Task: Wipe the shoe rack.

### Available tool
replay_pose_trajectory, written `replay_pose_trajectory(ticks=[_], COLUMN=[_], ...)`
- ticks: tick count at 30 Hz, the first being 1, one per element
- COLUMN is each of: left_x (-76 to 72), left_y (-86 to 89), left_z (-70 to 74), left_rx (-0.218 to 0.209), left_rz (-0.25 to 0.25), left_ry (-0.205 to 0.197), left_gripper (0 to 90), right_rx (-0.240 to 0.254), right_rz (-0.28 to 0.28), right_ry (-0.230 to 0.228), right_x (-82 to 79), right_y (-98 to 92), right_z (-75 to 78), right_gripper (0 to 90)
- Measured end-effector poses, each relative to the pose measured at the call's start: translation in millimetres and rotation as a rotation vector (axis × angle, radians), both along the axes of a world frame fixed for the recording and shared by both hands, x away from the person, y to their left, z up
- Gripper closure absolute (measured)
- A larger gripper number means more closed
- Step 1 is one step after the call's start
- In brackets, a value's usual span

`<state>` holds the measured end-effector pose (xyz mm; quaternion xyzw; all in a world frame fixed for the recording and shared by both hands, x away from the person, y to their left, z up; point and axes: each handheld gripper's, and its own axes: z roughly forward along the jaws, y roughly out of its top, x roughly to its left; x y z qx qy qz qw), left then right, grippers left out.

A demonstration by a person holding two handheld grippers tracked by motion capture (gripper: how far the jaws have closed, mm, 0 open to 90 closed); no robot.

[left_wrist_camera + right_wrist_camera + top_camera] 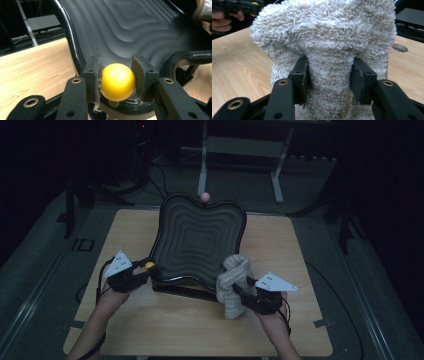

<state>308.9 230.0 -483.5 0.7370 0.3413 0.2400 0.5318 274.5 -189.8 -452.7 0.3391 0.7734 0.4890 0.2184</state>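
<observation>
Towel (234, 285) bundle stands upright in right claw (239, 290).

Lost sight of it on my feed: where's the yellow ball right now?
The yellow ball sits clamped in the left claw at the tray's near-left corner in the high view, left of the towel.

Counted: one ridged black tray (197, 240), two knobs, one yellow (117, 81) and one pink (205, 196), one fluffy towel (324, 45), two tongs.

Towel (234, 284) right of tray (197, 240), on table (170, 330)
</observation>
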Motion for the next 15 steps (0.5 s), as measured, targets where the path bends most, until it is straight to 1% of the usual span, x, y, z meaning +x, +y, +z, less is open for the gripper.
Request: replay_pose_trajectory(ticks=[4,8,10,13,15], left_x=[-9.1,-16.2,-19.7,-23.2,-22.8], left_y=[-0.8,0.1,0.2,0.0,0.7], left_z=[-0.7,-0.8,-1.3,-1.8,-1.4], left_rx=[-0.005,-0.010,-0.009,0.000,0.006], left_rz=[-0.002,-0.021,-0.028,-0.028,-0.032], left_ry=[-0.003,0.000,-0.008,-0.020,-0.022], left_gripper=[59.8,59.8,59.8,59.8,59.8], right_rx=[-0.004,-0.015,-0.013,-0.008,-0.022], right_rz=[-0.021,-0.037,-0.044,-0.048,-0.038], right_ry=[0.005,-0.003,-0.001,-0.001,-0.014], right_x=[2.1,4.8,6.3,8.9,9.4], right_y=[2.5,3.5,3.2,2.8,3.5], right_z=[0.1,0.3,0.0,-0.5,-0.3], right_gripper=[48.9,48.6,48.6,50.1,54.9])
